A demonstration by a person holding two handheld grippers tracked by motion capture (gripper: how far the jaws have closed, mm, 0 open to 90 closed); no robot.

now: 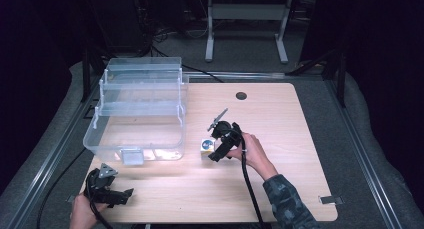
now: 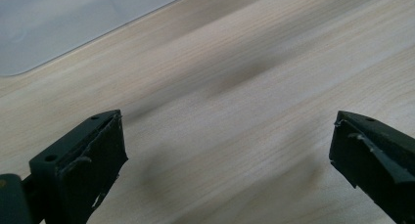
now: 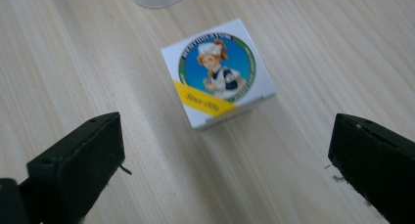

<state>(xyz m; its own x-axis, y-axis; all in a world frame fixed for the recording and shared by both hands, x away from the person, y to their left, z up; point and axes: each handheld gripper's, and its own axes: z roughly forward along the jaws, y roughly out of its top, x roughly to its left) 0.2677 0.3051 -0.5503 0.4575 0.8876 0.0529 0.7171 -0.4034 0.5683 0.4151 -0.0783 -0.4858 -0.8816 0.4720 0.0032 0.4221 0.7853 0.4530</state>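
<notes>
We work at a pale wood table (image 1: 280, 154) with a fine lengthwise grain, its corners rounded. Nearest us, at about 7 o'clock on the table, our left gripper (image 1: 117, 195) rests low over the near edge with its jaws spread wide and nothing between them; in the left gripper view (image 2: 227, 150) we see bare wood between the pads and a corner of the clear bin (image 2: 58, 23) at 11 o'clock.

Toward the middle of the table, our right gripper (image 1: 214, 150) points at 9 o'clock, tilted down, jaws wide apart and holding nothing. The box (image 1: 206, 146) sits on the wood just ahead of them, right beside the bin's near right corner. In the right gripper view (image 3: 227, 155) the box (image 3: 218, 71) lies ahead of the open jaws, at 12 o'clock, not touched by either pad.

The box is a small white cube. Its top carries a blue round emblem ringed in green, with a figure in a white cap, and a yellow band across one corner. The lettering is too blurred to read.

Farther off, at 10 o'clock, stands the large clear bin (image 1: 137, 134) with stepped trays. A dark round hole (image 1: 241, 95) marks the far edge at 12 o'clock. Beyond lie grey padding, a metal frame (image 1: 247, 24) and darkness.
</notes>
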